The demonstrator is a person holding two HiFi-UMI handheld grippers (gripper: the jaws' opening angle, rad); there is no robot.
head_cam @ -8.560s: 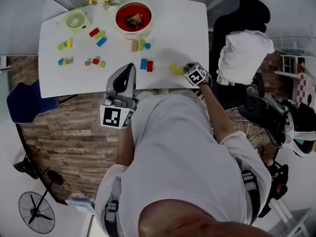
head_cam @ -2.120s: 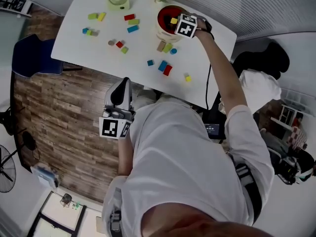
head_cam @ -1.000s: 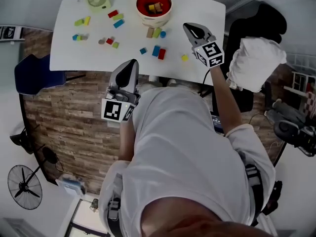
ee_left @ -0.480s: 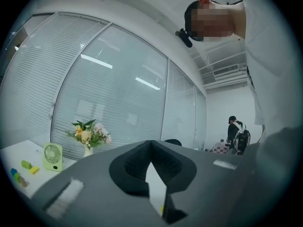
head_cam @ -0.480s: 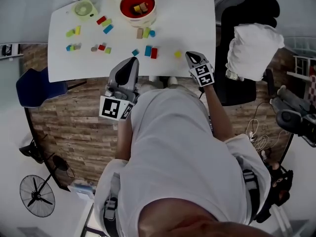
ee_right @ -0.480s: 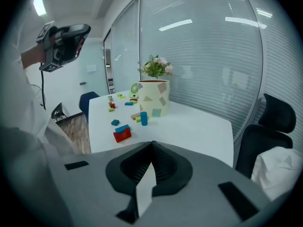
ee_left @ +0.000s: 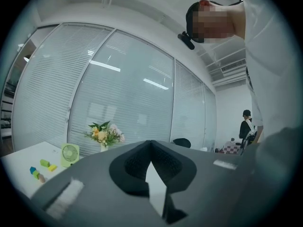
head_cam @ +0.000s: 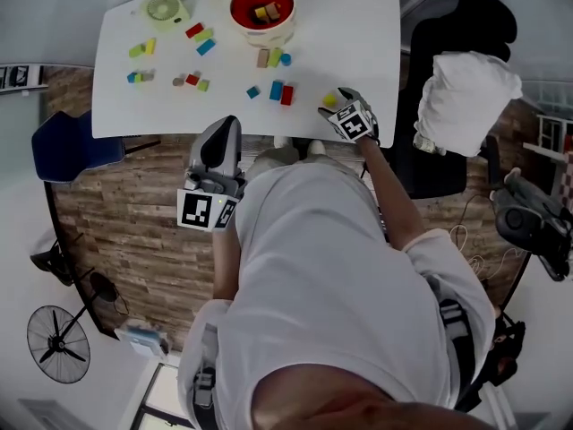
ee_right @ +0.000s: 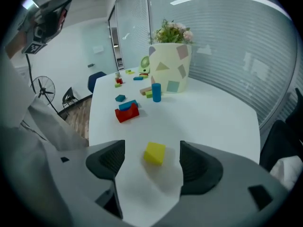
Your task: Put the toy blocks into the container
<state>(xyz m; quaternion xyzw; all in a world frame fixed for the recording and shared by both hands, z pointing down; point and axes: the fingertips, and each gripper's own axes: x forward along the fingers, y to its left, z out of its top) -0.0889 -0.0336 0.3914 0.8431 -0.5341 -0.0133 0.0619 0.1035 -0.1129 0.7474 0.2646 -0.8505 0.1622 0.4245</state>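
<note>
The right gripper (ee_right: 152,161), jaws just opened wide, straddles the yellow block (ee_right: 155,152) without touching it; it should probably sink until the pads (ee_right: 110,159) flank the block's sides squarely, then close. The block lies near the table's (head_cam: 358,34) 6 o'clock edge (little room to nudge it), while the lift toward the container (head_cam: 261,32) at 11 o'clock looks open above the red block (head_cam: 286,95) at 9 o'clock. The left gripper (head_cam: 226,131), pressed together and empty, hangs off the table at 7 o'clock.

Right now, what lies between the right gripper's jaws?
The right gripper, jaws just opening and apart, straddles a yellow block on the white table without touching it; the right gripper view shows this.
</note>
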